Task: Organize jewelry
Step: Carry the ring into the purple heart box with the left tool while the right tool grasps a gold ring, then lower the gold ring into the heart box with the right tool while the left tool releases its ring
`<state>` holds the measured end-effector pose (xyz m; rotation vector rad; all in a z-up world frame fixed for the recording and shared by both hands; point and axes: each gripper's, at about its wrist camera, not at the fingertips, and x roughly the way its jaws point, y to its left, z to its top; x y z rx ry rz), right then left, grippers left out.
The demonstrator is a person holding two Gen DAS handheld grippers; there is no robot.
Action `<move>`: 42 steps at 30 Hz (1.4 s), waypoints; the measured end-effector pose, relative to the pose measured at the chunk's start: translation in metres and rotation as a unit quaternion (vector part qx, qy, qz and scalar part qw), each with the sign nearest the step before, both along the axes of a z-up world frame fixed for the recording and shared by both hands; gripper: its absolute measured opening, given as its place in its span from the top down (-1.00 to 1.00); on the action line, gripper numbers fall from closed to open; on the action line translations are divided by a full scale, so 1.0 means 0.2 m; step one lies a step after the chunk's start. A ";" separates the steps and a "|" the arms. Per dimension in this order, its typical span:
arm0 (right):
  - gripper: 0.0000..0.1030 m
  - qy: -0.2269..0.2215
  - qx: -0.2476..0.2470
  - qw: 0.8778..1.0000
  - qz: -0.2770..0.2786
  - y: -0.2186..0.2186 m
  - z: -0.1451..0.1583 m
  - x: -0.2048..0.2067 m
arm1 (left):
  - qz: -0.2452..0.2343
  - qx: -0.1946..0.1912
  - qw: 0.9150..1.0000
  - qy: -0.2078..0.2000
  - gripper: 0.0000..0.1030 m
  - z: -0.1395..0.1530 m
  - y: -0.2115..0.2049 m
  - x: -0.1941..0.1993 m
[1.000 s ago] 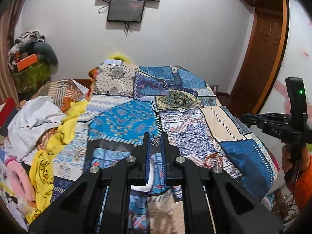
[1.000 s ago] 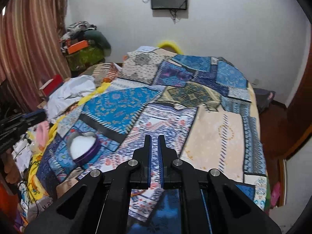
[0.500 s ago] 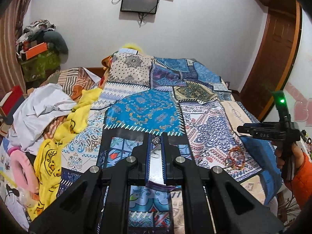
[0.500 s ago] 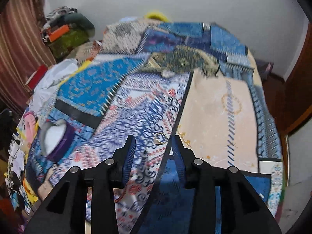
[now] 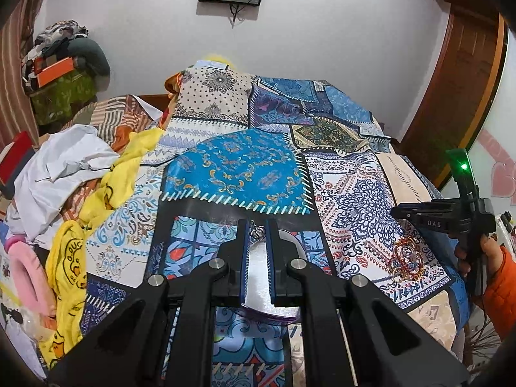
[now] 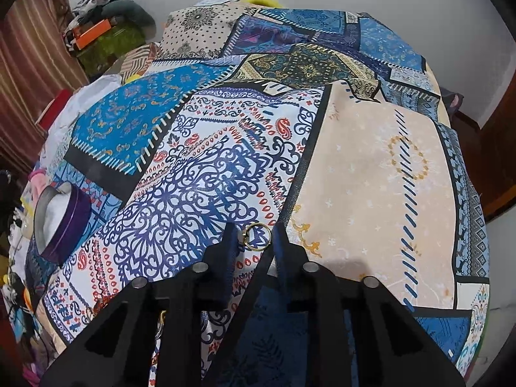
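My left gripper (image 5: 257, 229) is shut on a small silver crown ring (image 5: 257, 233), held just above a purple heart-shaped tin (image 5: 283, 293) with white lining on the patchwork bedspread. The tin also shows in the right wrist view (image 6: 61, 222), at the left. My right gripper (image 6: 255, 229) is open, its fingers on either side of a gold ring (image 6: 256, 235) lying on the bedspread. In the left wrist view the right gripper (image 5: 445, 217) hovers over a heap of gold and red jewelry (image 5: 404, 259).
A heap of white, yellow and pink clothes (image 5: 74, 193) lies along the bed's left side. A wooden door (image 5: 458, 74) stands at the right. The bed's edge drops off right of the jewelry heap.
My left gripper came down over the tin with the crown ring. My right gripper opened, tilted down and closed in on the gold ring, which now lies between its fingers.
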<state>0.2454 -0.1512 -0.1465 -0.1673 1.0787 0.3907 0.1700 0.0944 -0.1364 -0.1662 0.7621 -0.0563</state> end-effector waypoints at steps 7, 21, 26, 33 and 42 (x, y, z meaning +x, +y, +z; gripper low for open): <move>0.62 -0.008 0.001 1.000 -0.006 0.01 0.03 0.00 | -0.009 -0.001 1.000 -0.001 0.83 0.01 -0.02 0.00; 0.62 -0.072 0.056 0.993 0.077 0.42 0.37 -0.24 | -0.056 -0.023 0.998 0.023 0.84 -0.07 0.02 -0.01; 0.62 -0.060 0.073 0.990 0.103 0.60 0.36 -0.28 | -0.067 -0.015 0.997 0.044 0.83 -0.15 0.01 0.00; 0.62 -0.020 0.086 0.989 0.121 0.78 0.24 -0.28 | -0.074 -0.019 0.995 0.059 0.84 -0.22 0.04 0.00; 0.61 0.024 0.073 0.988 0.132 0.89 0.09 -0.27 | -0.074 -0.028 0.995 0.067 0.84 -0.27 0.08 0.00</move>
